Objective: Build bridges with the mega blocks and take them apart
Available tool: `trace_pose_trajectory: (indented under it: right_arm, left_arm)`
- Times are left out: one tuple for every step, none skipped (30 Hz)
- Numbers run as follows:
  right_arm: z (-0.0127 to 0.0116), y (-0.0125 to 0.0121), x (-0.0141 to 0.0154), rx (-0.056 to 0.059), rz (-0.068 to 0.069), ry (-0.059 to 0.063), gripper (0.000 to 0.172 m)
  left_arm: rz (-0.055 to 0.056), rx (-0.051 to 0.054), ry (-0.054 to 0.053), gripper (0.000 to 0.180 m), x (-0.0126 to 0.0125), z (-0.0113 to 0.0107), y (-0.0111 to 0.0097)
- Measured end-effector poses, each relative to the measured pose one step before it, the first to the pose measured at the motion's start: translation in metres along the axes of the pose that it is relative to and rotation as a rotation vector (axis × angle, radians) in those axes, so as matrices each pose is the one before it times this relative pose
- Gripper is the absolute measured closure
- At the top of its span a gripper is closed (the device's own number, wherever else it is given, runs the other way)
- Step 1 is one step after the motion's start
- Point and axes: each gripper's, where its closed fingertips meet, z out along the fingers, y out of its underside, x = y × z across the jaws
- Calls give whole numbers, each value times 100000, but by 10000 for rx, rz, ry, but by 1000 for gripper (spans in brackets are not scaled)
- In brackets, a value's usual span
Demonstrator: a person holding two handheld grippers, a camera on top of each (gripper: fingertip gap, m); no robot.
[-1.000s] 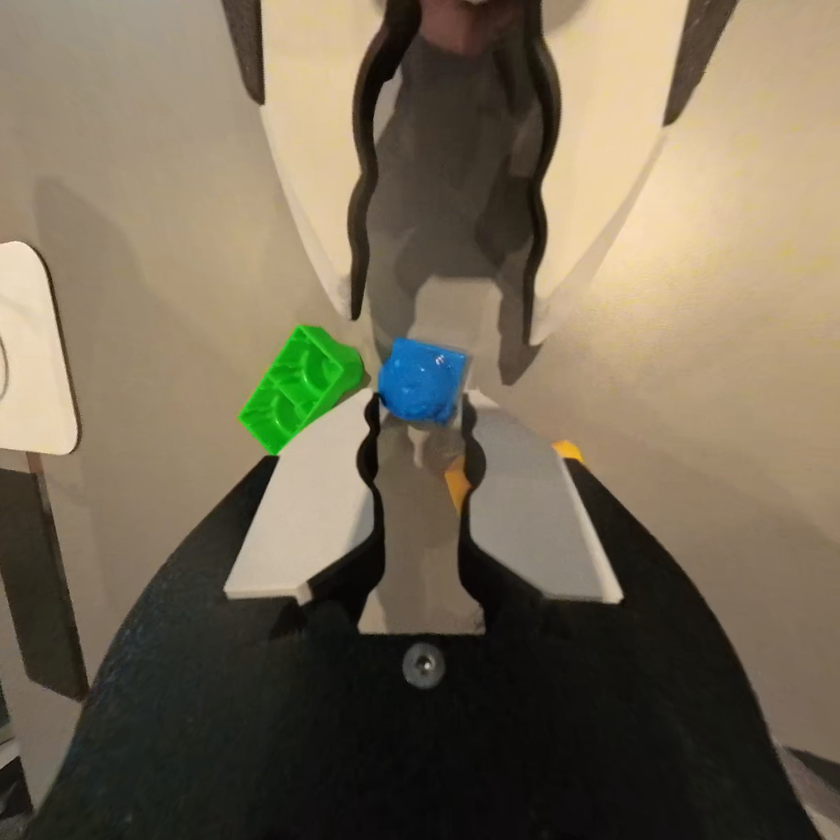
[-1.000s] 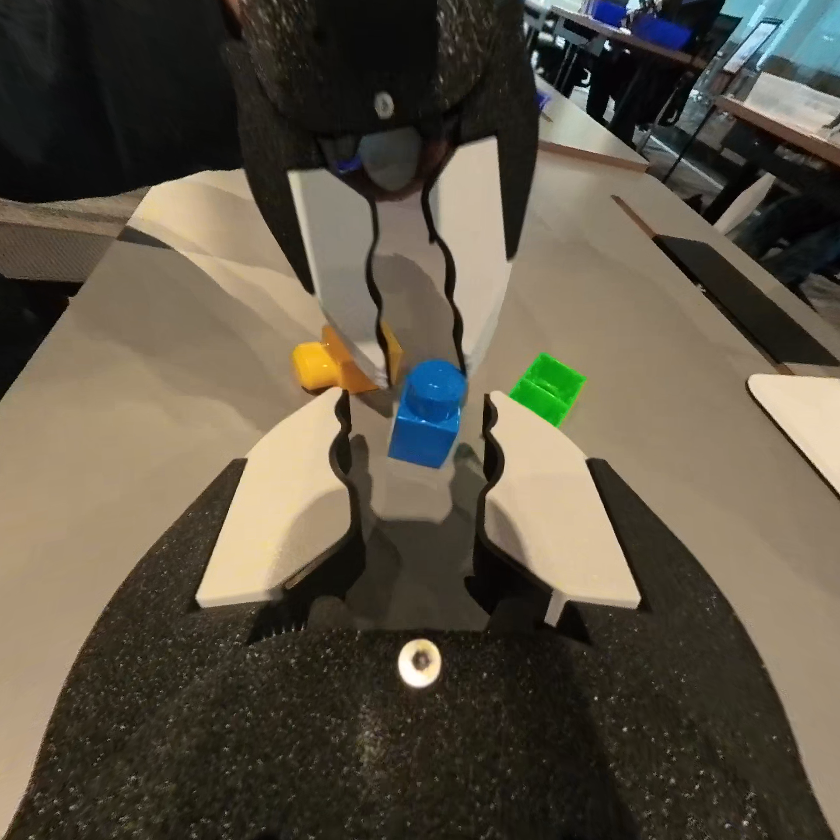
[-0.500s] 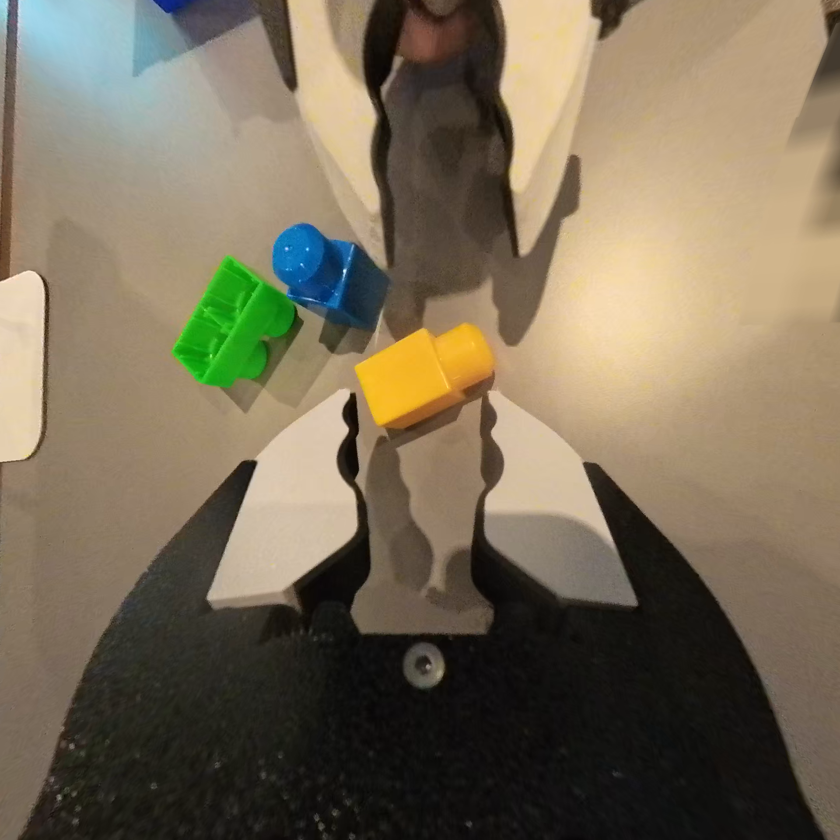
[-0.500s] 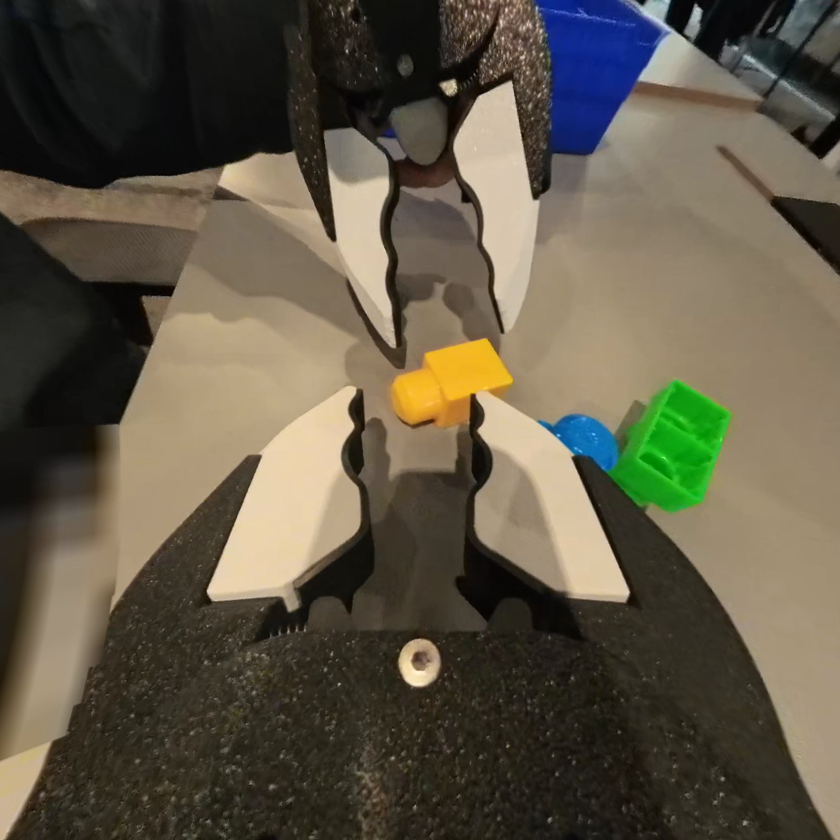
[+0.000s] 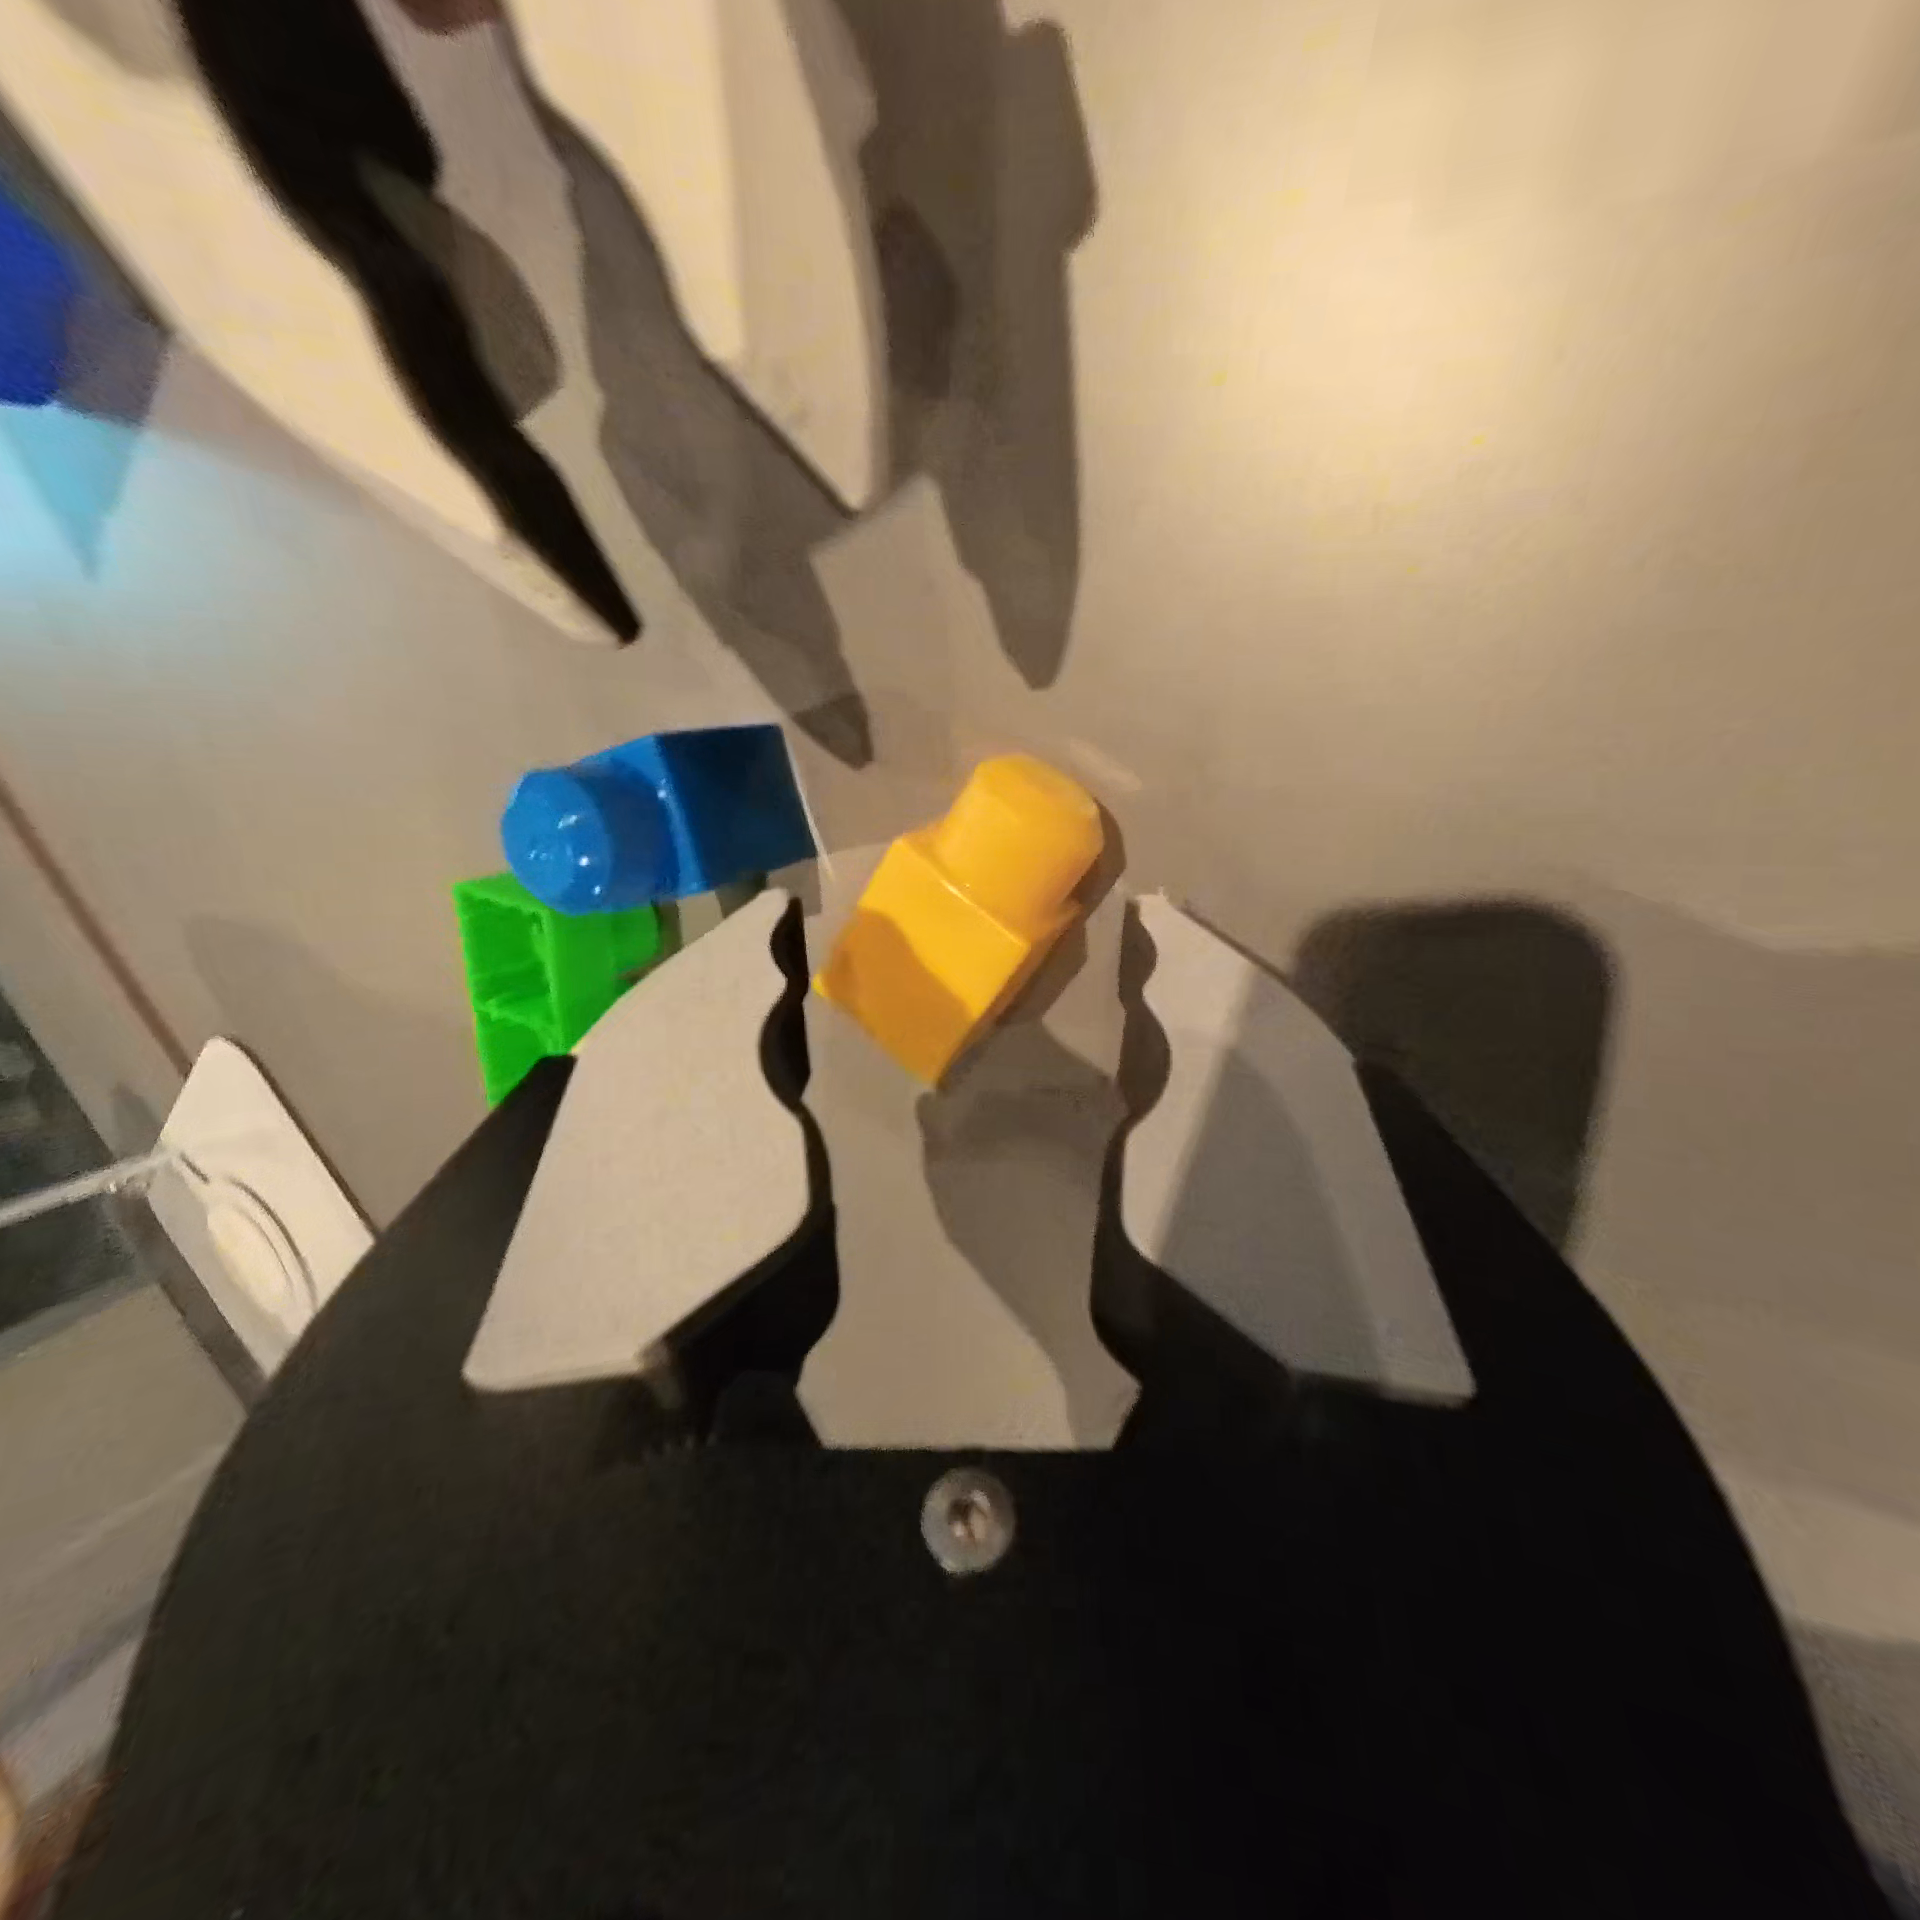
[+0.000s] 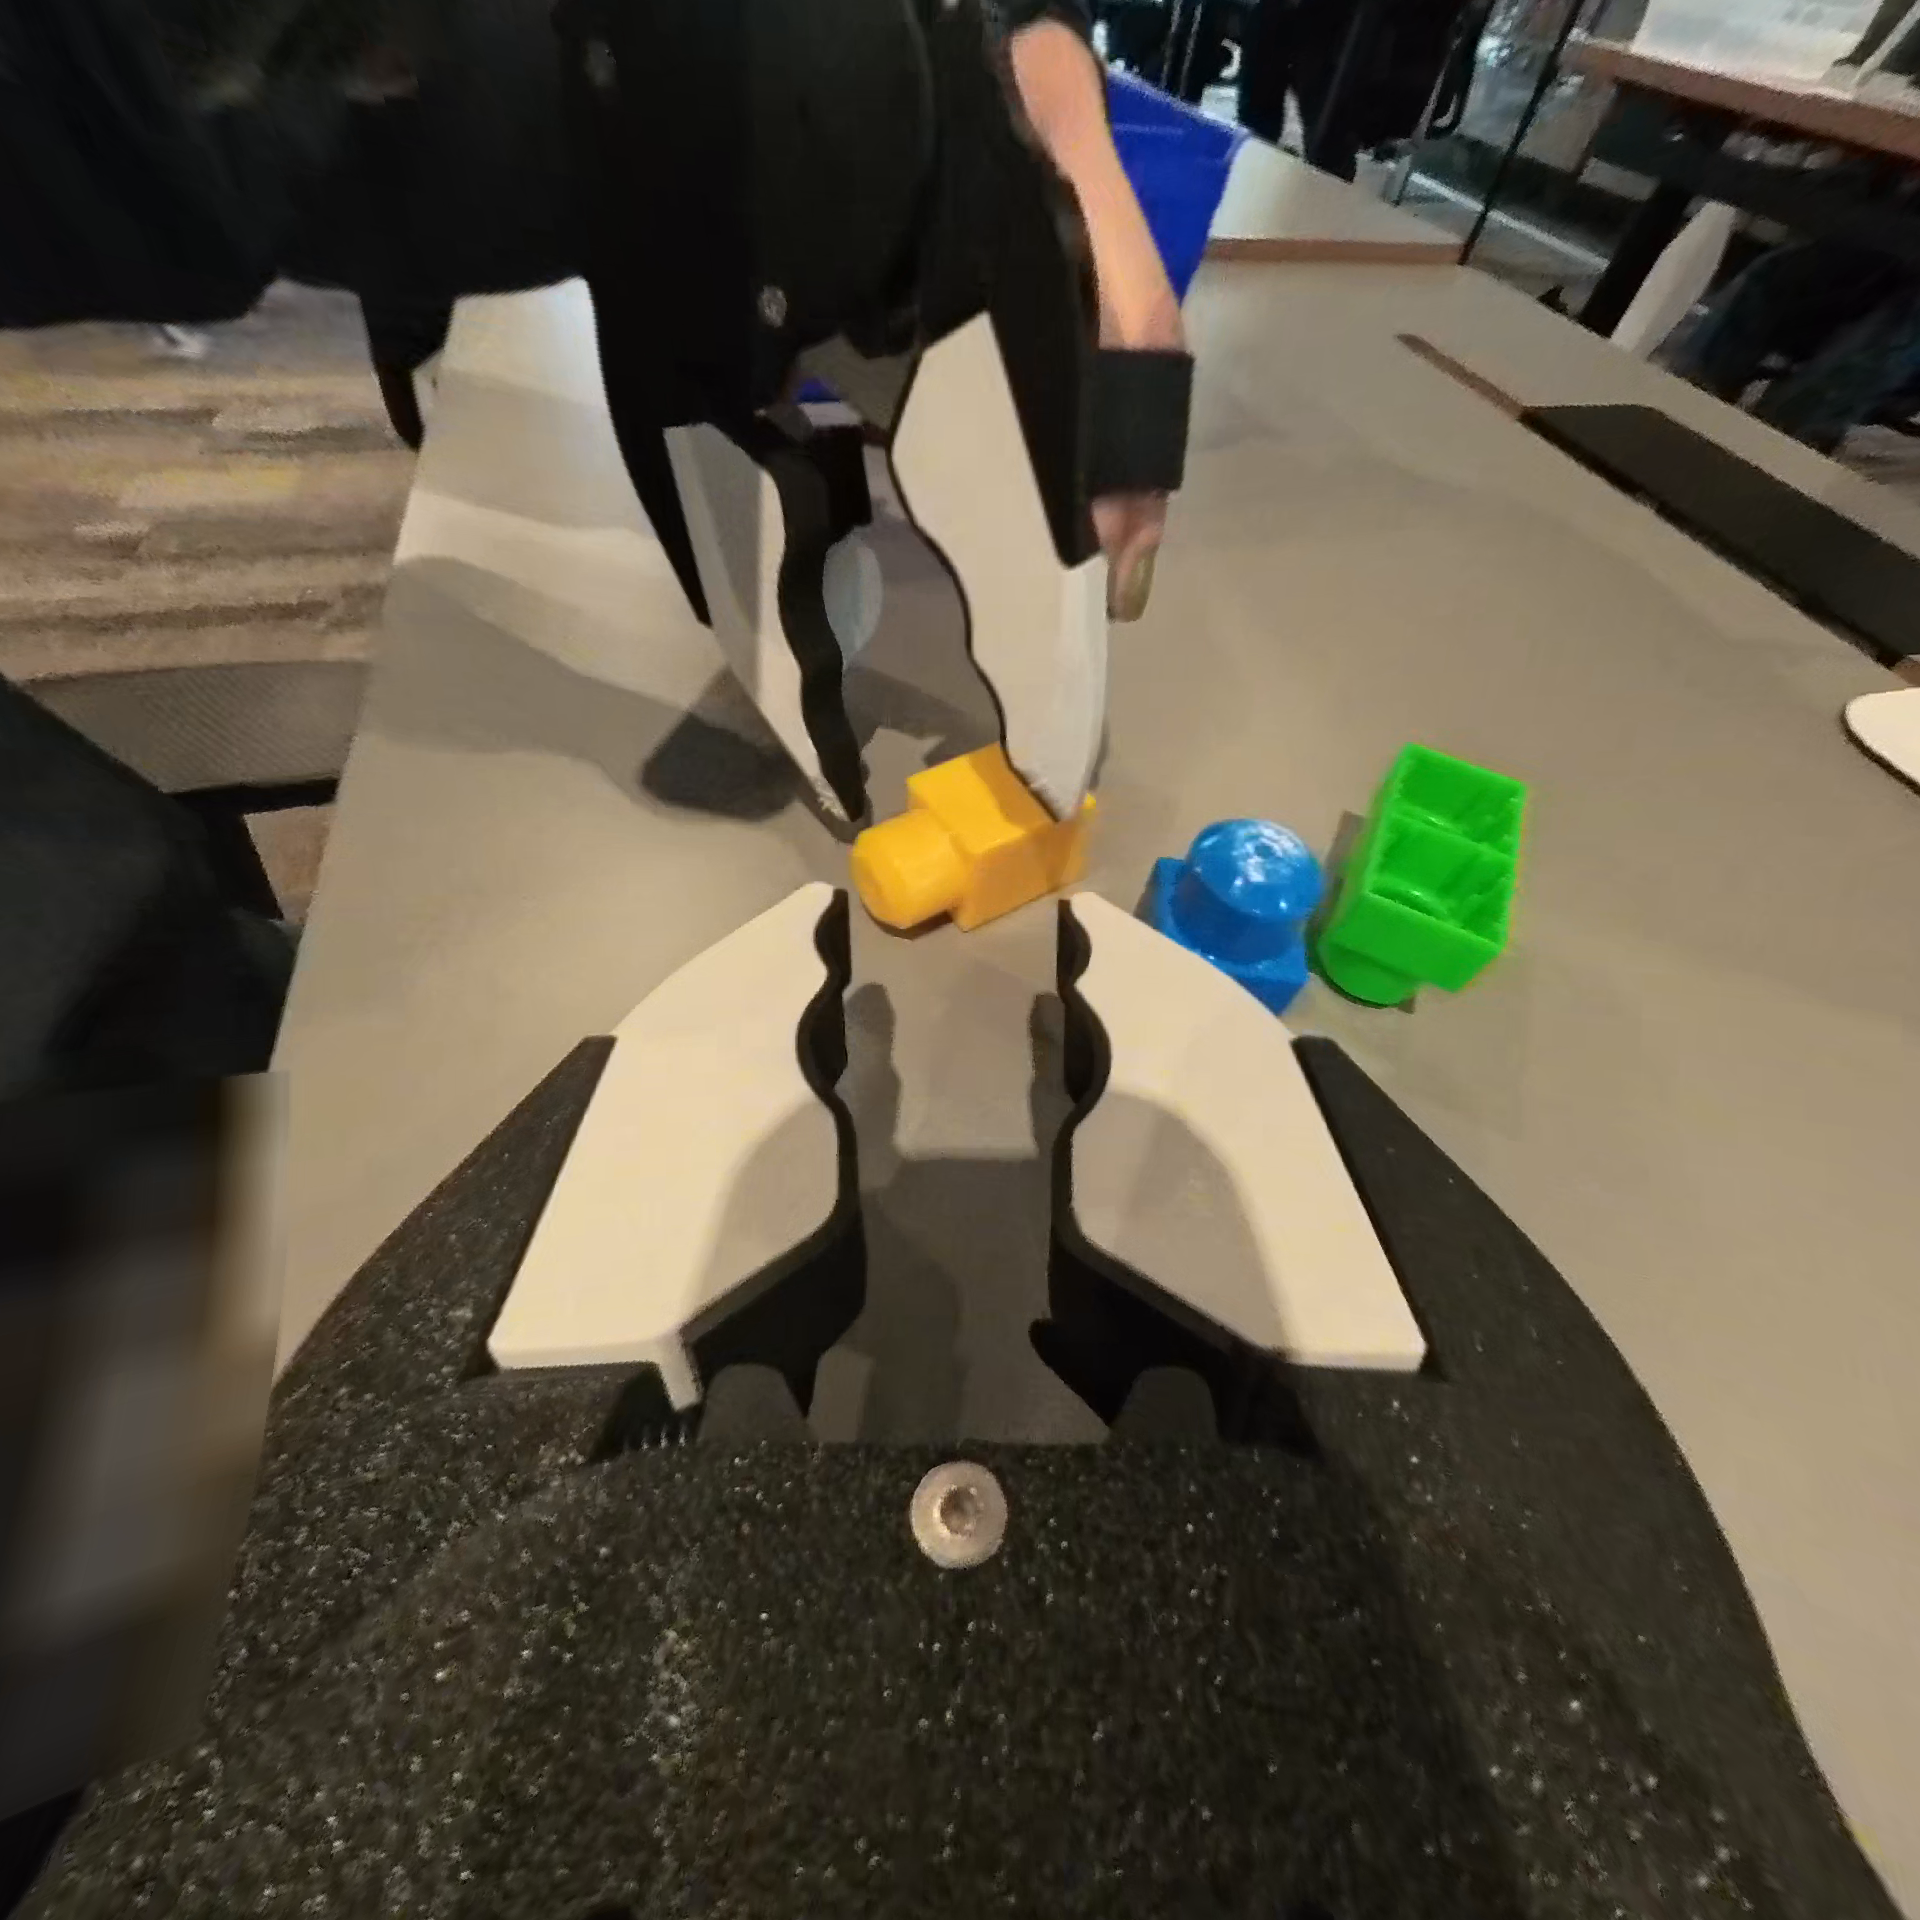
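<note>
Your left tongs (image 5: 961,914) are standing spread around the yellow block (image 5: 961,914), which is lying on its side on the grey surface (image 5: 1455,520) with its stud aiming toward 1 o'clock. One corner of the block is sitting right at the left pad, though you cannot tell whether it is touching, while a clear gap is showing at the right pad, so nothing is being pinched. Your right tongs (image 6: 951,914) are also standing spread and empty, with the yellow block's stud lying just past their tips at 12 o'clock. At 10 o'clock from the left tongs, the blue block (image 5: 665,821) is lying on its side, leaning against the green block (image 5: 530,977). From the right tongs, those two blocks are sitting together on the surface at 2 o'clock.
</note>
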Motion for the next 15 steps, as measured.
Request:
trace_pose_trajectory:
  right_arm:
    - [-156,44,219,82,76,63,134]
    - [-131,80,211,39,121,36,135]
    - [-96,137,227,-19,150,52,135]
    - [-69,78,134,1,100,-8,135]
    - [-68,20,73,30,55,-9,135]
    - [-69,-27,42,31,12,1,135]
    - [-57,-64,-8,39,-24,2,135]
    - [-18,-86,-61,34,-54,-5,135]
    - [12,-108,-118,20,-91,-8,134]
    - [75,-132,-118,-2,-107,18,134]
    - [123,-171,-155,-7,-132,23,133]
    - [199,-206,-271,-23,-90,-44,129]
    - [243,-182,-346,-81,-25,-89,127]
    - [256,-315,-208,12,-102,31,125]
    - [216,-560,-212,160,-198,73,126]
  left_arm:
    - [356,-265,276,123,2,266,59]
    - [373,-296,247,124,15,294,83]
    - [403,-174,99,129,-92,283,9]
    - [266,-42,30,135,-107,311,-33]
    - [61,-171,180,136,126,371,238]
    - [-64,-190,83,136,42,318,285]
    - [-84,24,0,137,-32,20,1]
    - [-151,-33,53,138,90,-92,133]
    - [-273,-92,-16,138,26,-90,234]
    - [-333,95,-171,138,-123,-151,79]
    - [-456,322,-300,138,-247,-277,-144]
    - [-619,486,-403,139,-394,-390,-288]
    - [-774,646,-448,139,-443,-484,-477]
    - [-842,769,-411,139,-340,-500,-669]
    - [-786,779,-318,139,-93,-452,-727]
